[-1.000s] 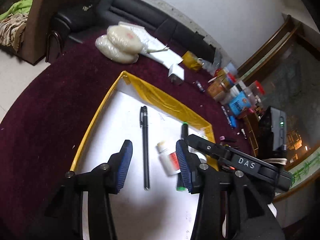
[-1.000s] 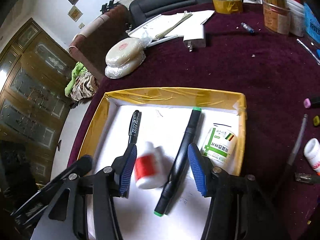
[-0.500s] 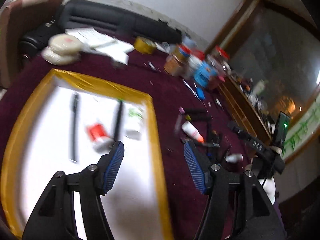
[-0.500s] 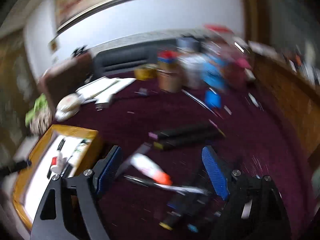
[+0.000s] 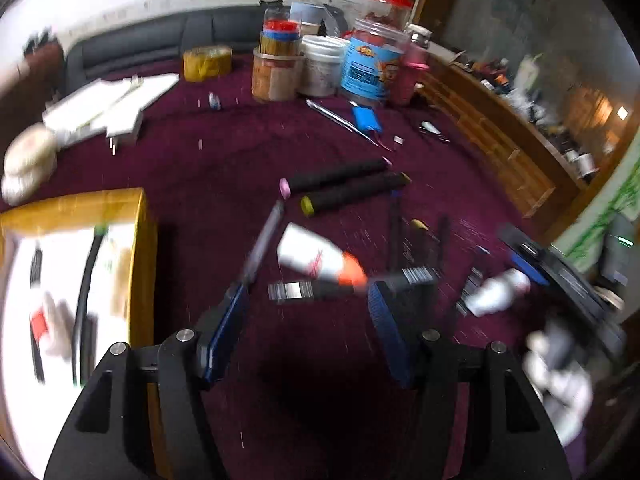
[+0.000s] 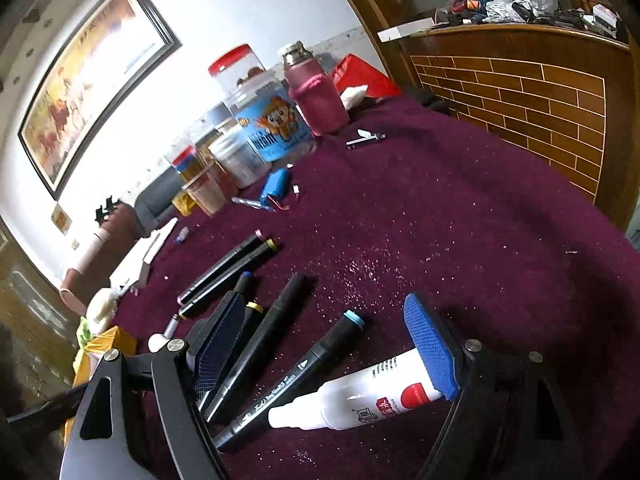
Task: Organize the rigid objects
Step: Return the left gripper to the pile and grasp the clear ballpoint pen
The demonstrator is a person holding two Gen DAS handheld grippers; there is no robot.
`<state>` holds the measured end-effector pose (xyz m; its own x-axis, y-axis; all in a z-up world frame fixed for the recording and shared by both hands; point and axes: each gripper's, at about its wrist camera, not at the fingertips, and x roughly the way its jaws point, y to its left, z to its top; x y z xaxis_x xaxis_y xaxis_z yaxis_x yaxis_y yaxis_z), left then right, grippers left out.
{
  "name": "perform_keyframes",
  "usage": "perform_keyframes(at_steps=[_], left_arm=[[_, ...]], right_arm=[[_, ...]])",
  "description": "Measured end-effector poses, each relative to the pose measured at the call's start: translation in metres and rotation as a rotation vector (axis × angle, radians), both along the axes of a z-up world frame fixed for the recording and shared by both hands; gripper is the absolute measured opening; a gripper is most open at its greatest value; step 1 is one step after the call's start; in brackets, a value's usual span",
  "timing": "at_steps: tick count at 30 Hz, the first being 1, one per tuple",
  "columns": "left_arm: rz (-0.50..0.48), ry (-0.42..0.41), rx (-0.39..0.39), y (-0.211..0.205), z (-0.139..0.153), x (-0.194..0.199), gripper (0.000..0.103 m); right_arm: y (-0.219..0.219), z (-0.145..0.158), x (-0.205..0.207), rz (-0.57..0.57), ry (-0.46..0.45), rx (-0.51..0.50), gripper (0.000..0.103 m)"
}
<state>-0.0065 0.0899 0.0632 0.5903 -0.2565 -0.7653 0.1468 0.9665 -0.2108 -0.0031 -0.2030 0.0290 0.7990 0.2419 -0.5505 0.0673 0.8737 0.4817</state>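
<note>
Now, at far left you have the yellow-edged tray (image 5: 140, 240), with a black marker (image 5: 86, 276) and small bottles lying blurred inside. Your left gripper (image 5: 306, 312) hangs spread wide and empty above the maroon tablecloth (image 5: 224, 160), near an orange-capped bottle (image 5: 316, 258). Further right, your right gripper (image 6: 320, 344) gapes too, straddling loose markers (image 6: 260, 344) and a white glue bottle (image 6: 360, 400), gripping nothing.
</note>
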Motion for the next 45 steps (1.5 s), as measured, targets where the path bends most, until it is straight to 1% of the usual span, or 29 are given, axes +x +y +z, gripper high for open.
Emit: perform_keyframes(at_steps=[3,6,8,9,10,12,13,14,15,16,18,20,23,24,26,27,28,29,31,33,35,36,40,42,43,45], left_arm=[[0.040,-0.047,0.114,-0.019,-0.004,0.034,0.061],[0.117,-0.067,0.189,-0.024,-0.011,0.064,0.061],[0.131,-0.045,0.211,-0.026,-0.019,0.079,0.061],[0.130,-0.019,0.228,-0.028,-0.026,0.085,0.061],[0.111,0.014,0.243,-0.032,-0.034,0.088,0.061],[0.041,0.067,0.247,-0.042,-0.046,0.088,0.061],[0.011,0.066,0.267,-0.048,-0.049,0.082,0.055],[-0.003,0.061,0.278,-0.050,-0.048,0.077,0.040],[-0.032,0.074,0.288,-0.054,-0.049,0.070,0.036],[-0.048,0.071,0.284,-0.055,-0.048,0.063,0.034],[-0.093,0.073,0.251,-0.055,-0.046,0.042,0.033],[-0.127,0.090,0.210,-0.051,-0.045,0.023,0.033],[-0.182,0.100,0.189,-0.047,-0.043,-0.004,0.033],[-0.191,0.105,0.171,-0.045,-0.041,-0.011,0.033],[-0.177,0.106,0.102,-0.036,-0.035,-0.019,0.033],[-0.162,0.105,0.047,-0.029,-0.031,-0.022,0.033],[-0.153,0.102,0.005,-0.021,-0.027,-0.026,0.036],[-0.149,0.090,-0.018,-0.017,-0.023,-0.032,0.041],[-0.169,0.055,-0.002,-0.016,-0.018,-0.039,0.044],[-0.201,0.018,0.073,-0.019,-0.017,-0.044,0.044],[-0.216,0.011,0.125,-0.021,-0.020,-0.044,0.044],[-0.220,0.013,0.135,-0.020,-0.022,-0.043,0.044],[-0.250,-0.007,0.130,-0.023,-0.025,-0.042,0.044],[-0.287,-0.011,0.159,-0.032,-0.026,-0.048,0.044],[-0.310,0.003,0.175,-0.038,-0.029,-0.050,0.045],[-0.360,0.037,0.156,-0.049,-0.032,-0.055,0.045]], right_arm=[[0.001,-0.004,-0.001,0.029,0.015,0.028,0.078],[0.003,-0.007,-0.001,0.041,0.018,0.031,0.078],[0.005,-0.008,0.000,0.047,0.022,0.024,0.078],[0.007,-0.009,0.000,0.054,0.022,0.018,0.078],[0.008,-0.009,0.001,0.060,0.024,0.013,0.078],[0.011,-0.009,0.000,0.067,0.026,-0.001,0.078],[0.012,-0.009,0.000,0.069,0.027,-0.007,0.078],[0.013,-0.009,0.000,0.070,0.028,-0.014,0.078],[0.015,-0.009,0.000,0.070,0.029,-0.022,0.078],[0.015,-0.009,0.000,0.070,0.030,-0.026,0.078],[0.016,-0.009,0.000,0.073,0.032,-0.032,0.078],[0.017,-0.010,0.000,0.077,0.036,-0.040,0.078],[0.020,-0.010,0.001,0.084,0.040,-0.057,0.078],[0.021,-0.010,0.001,0.086,0.042,-0.064,0.078],[0.021,-0.010,0.001,0.086,0.043,-0.068,0.078],[0.021,-0.010,0.002,0.085,0.043,-0.068,0.078],[0.021,-0.010,0.002,0.085,0.043,-0.069,0.078],[0.021,-0.010,0.002,0.086,0.043,-0.071,0.078],[0.022,-0.010,0.002,0.087,0.045,-0.079,0.079],[0.023,-0.010,0.002,0.089,0.047,-0.089,0.079],[0.024,-0.010,0.002,0.092,0.049,-0.095,0.079],[0.024,-0.010,0.002,0.092,0.049,-0.096,0.080],[0.025,-0.010,0.003,0.094,0.050,-0.100,0.081],[0.026,-0.010,0.003,0.098,0.051,-0.106,0.081],[0.027,-0.010,0.003,0.099,0.051,-0.107,0.082],[0.027,-0.010,0.003,0.101,0.051,-0.110,0.082]])
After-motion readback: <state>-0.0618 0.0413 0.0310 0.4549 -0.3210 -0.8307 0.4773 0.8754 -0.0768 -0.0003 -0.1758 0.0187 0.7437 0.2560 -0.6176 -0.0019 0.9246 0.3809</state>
